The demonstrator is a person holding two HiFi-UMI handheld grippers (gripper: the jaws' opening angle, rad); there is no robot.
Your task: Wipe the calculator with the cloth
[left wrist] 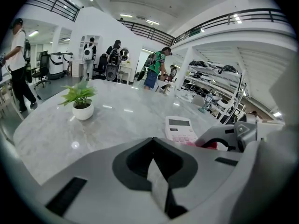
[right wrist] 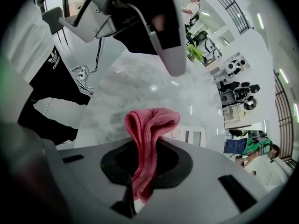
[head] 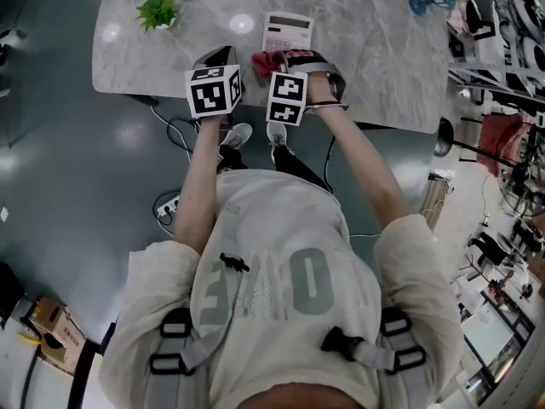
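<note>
Jaws first: the left gripper [left wrist: 152, 143] has them pressed together with nothing in between. The calculator [left wrist: 180, 129] lies flat on the table [left wrist: 56, 129], ahead of those jaws and a bit to their right. A small plant [left wrist: 81, 101] sits well off to their left.

The right gripper [right wrist: 140, 146] is pinching the cloth [right wrist: 152, 122] on a bunched fold. A loop of it sticks out past the tips, with the calculator just beyond it.

My guess is the cloth is soft, light and floppy, so wipe with that loop and keep the pinch low. The calculator looks like light, stiff plastic and will probably skate on the smooth marble. I'd pin it by a bare edge with the left tips, off the keys and display.
</note>
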